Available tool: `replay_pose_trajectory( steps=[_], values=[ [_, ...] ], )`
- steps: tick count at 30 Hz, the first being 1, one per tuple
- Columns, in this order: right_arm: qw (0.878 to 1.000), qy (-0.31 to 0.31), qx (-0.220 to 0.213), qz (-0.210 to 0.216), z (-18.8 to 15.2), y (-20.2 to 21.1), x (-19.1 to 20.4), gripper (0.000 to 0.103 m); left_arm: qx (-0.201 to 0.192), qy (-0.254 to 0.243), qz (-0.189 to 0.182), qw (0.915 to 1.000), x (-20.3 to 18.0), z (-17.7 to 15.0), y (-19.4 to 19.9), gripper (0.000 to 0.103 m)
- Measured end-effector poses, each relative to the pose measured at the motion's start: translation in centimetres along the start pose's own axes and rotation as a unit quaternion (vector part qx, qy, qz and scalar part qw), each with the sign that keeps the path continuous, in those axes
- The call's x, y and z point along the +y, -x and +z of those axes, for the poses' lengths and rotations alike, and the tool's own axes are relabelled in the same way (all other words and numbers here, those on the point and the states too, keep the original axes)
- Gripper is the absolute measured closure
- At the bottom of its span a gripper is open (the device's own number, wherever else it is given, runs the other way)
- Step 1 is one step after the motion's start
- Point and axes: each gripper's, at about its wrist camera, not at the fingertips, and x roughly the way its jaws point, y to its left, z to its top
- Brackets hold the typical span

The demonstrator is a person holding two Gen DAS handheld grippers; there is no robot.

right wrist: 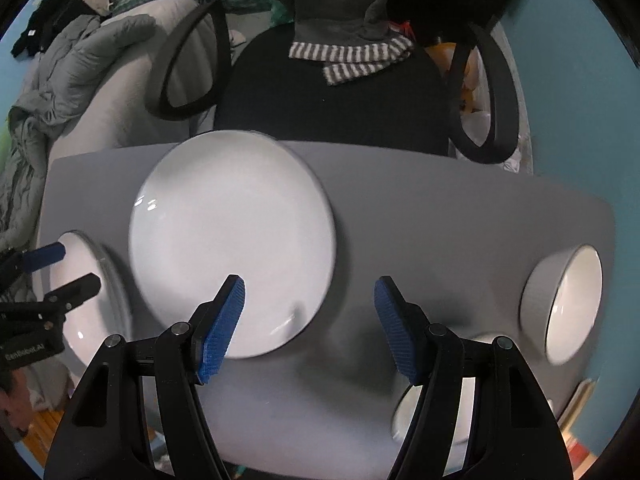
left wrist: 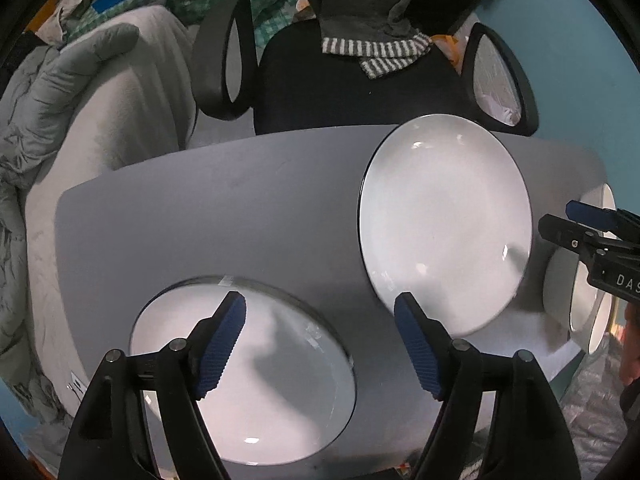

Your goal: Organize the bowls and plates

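Note:
A large white plate (left wrist: 444,220) (right wrist: 232,240) lies flat on the grey table (left wrist: 200,220) (right wrist: 440,220). A second white plate with a clear rim (left wrist: 260,380) (right wrist: 88,304) lies nearer the left edge. My left gripper (left wrist: 320,298) (right wrist: 78,265) hangs open above the table, its left finger over this second plate, holding nothing. My right gripper (right wrist: 310,280) (left wrist: 558,216) is open too, its left finger over the large plate's near rim and nothing between its pads. A white bowl (right wrist: 568,304) (left wrist: 592,304) lies tipped on its side at the right. Another white bowl (right wrist: 436,412) shows partly behind the right finger.
A black office chair (left wrist: 352,84) (right wrist: 332,100) with a striped cloth (left wrist: 380,52) stands against the table's far edge. Left of the table is a bed with a grey padded jacket (left wrist: 60,92). A person's hand (left wrist: 632,344) shows at the right edge.

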Motion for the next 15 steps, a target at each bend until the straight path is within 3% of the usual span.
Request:
replay_pose_trajectory(
  steps=[4, 7, 15],
  values=[
    [1.0, 0.012, 0.009, 0.01, 1.6, -1.8, -1.7, 0.036, 0.018, 0.021, -0.011, 0.9995, -0.1, 1.1, -1.7, 0.024],
    [1.0, 0.018, 0.014, 0.018, 2.2, -2.8, -2.6, 0.036, 0.032, 0.02, 0.004, 0.9993, -1.0, 1.9, -2.7, 0.025],
    [0.998, 0.034, 0.035, 0.039, 2.7, -4.6, -2.3, 0.036, 0.051, 0.037, 0.0, 0.998, -2.2, 2.8, -4.3, 0.024]
  ],
)
